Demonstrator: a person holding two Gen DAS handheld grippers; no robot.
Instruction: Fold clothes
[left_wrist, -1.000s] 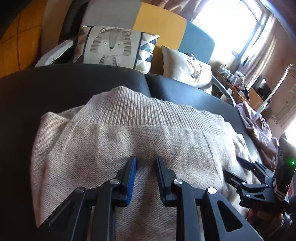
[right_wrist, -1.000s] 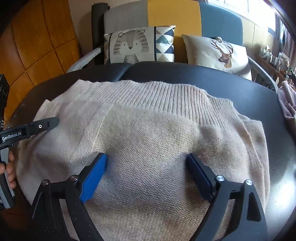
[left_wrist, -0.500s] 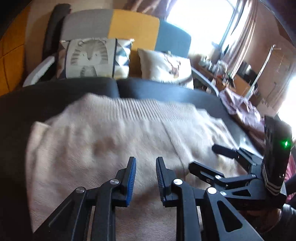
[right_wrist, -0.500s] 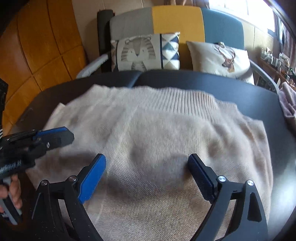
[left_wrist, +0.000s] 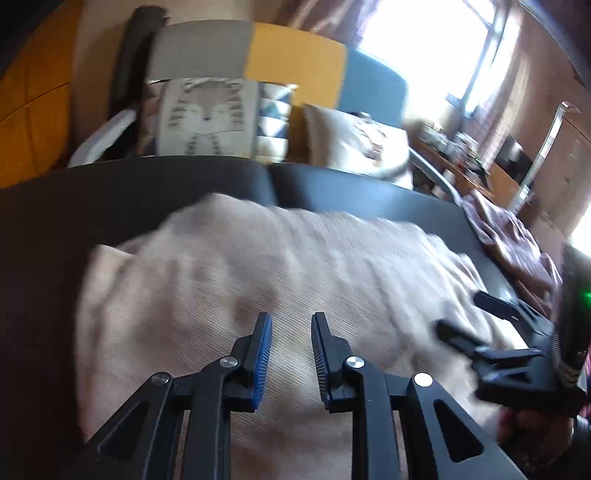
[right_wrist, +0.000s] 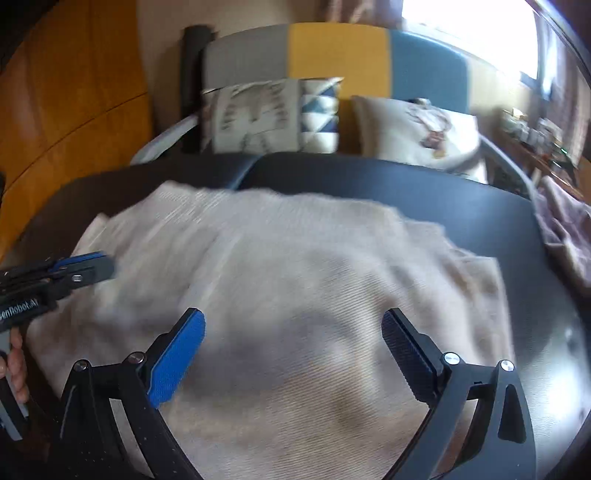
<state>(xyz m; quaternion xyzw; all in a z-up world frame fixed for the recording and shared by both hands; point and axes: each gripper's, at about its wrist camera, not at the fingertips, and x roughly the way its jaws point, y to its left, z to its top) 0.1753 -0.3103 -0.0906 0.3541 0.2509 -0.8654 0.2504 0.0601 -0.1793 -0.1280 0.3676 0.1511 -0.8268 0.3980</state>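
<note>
Beige knit sweater spread flat on black worktop, ribbed hem toward far edge, folded layers at both sides. Left gripper over near middle of sweater, jaws narrowly parted, nothing pinched between blue pads. Right gripper spread wide above sweater, holding nothing; contact with the knit not clear. Mauve garment heaped at right edge of worktop. Tiger cushion and deer cushion on sofa beyond. Heavy motion blur in both views.
</note>
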